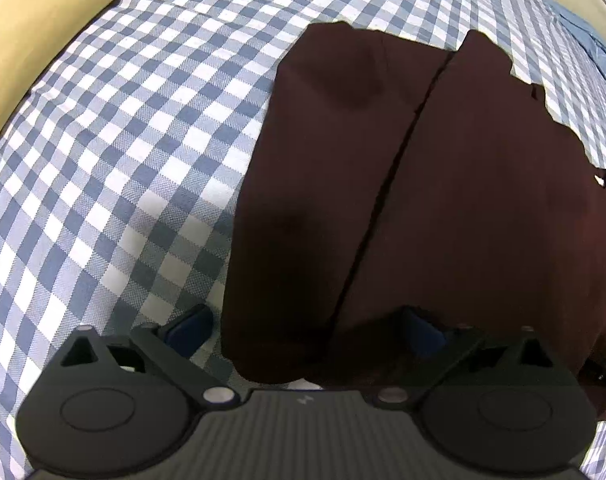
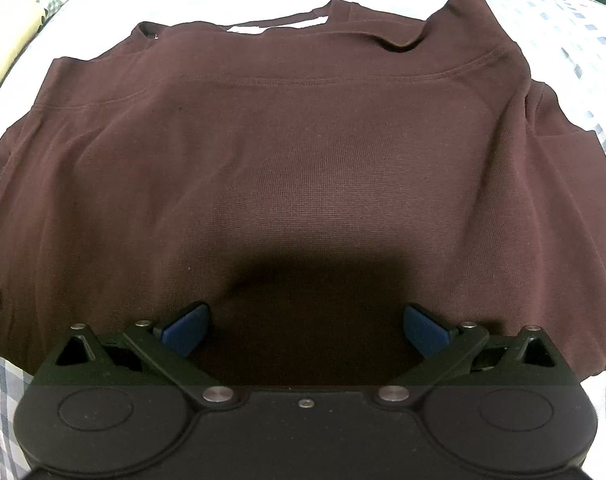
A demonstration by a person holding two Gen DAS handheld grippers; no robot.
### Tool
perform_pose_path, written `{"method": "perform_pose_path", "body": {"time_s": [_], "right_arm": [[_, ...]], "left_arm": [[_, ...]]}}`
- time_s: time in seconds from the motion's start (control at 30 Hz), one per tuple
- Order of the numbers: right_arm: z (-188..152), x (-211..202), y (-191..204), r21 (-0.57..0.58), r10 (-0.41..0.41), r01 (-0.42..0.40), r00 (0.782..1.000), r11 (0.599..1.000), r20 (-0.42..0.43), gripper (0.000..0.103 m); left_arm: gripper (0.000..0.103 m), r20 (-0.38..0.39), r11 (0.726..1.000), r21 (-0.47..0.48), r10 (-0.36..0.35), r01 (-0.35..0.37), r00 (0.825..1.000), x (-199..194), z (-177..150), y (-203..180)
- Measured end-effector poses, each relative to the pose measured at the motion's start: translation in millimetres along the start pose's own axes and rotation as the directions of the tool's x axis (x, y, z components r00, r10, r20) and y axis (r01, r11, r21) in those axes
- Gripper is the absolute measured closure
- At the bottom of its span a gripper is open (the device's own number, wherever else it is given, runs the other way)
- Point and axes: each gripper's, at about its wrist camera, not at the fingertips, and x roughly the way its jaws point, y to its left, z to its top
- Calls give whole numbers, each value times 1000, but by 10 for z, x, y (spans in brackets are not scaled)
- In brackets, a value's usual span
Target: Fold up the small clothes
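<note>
Overall, no readable writing; maroon shirt (image 2: 303, 152) flat on checked cloth (image 1: 123, 140); both grippers' jaws spread, empty.

Left wrist view dim, shirt (image 1: 443, 200) near-black; right wrist view overexposed, bedsheet (image 2: 563, 20) blown white. Dark shadow on shirt between jaws. Strong fisheye edge bending, black corners.

**What the views cut off or hide**

In the left wrist view the maroon garment (image 1: 443, 200) runs off the right edge, and its near hem is hidden behind the left gripper (image 1: 305, 330). In the right wrist view the garment's left side leaves the frame, glare whitens the checked cloth (image 2: 575, 40), and blurred items (image 2: 27, 8) sit unidentifiable top left.
</note>
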Motion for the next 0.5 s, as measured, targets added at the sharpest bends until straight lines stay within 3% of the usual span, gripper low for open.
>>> {"method": "perform_pose_path", "body": {"time_s": [0.3,0.4,0.5], "right_arm": [[-37,-6,-1,-2,1,-1,1000,1000,17,0],[-60,-19,3,-2,-1,1,1000,1000,24,0],[-67,-25,0,-1,1,-1,1000,1000,24,0]], "left_arm": [[36,29,999,28,-31,30,999,-142,-40,-91],[54,36,998,36,-54,53,998,-176,-52,-96],[72,52,997,71,-36,32,998,-240,-47,-176]]}}
